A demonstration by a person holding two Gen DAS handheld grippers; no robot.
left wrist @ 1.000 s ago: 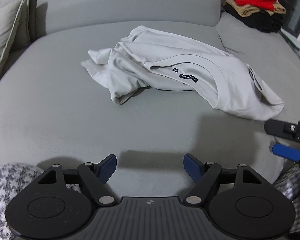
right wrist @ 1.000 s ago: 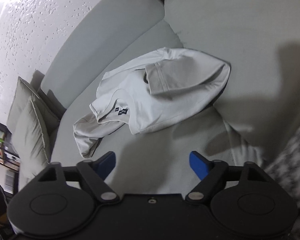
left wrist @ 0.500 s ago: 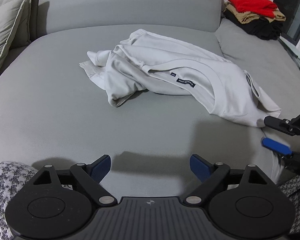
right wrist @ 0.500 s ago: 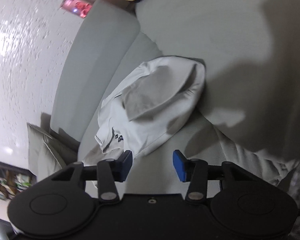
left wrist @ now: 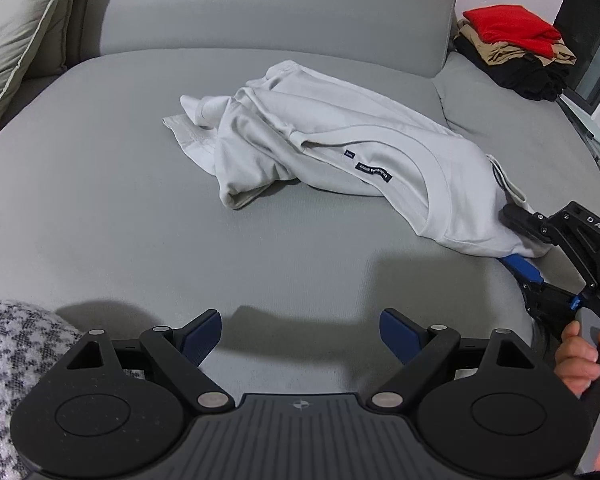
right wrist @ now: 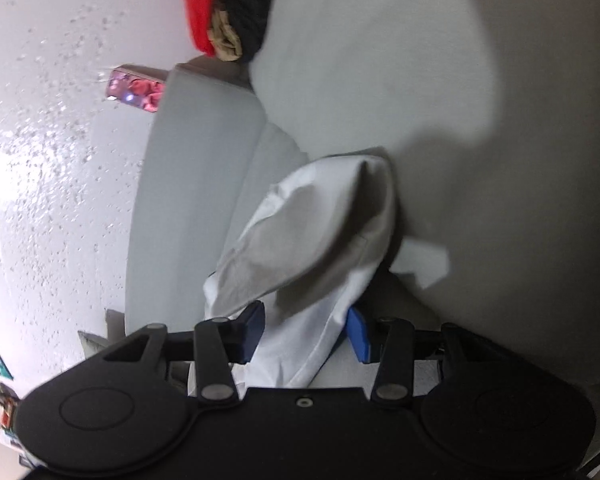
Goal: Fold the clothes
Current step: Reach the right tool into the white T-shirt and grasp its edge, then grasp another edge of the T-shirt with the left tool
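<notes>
Left view: pale shirt [left wrist: 340, 152] crumpled on grey sofa [left wrist: 100, 208], ahead of my left gripper [left wrist: 300, 330], which hovers wide open, holding nothing. My right gripper [left wrist: 520, 240] at shirt's right edge.

Right view: right gripper [right wrist: 306, 330] half open, cloth [right wrist: 300, 344] between fingers, not yet pinched. Best bite single hem layer before lifting.

Left view faces the sofa [left wrist: 100, 220] squarely; right view rolled, closer.
</notes>
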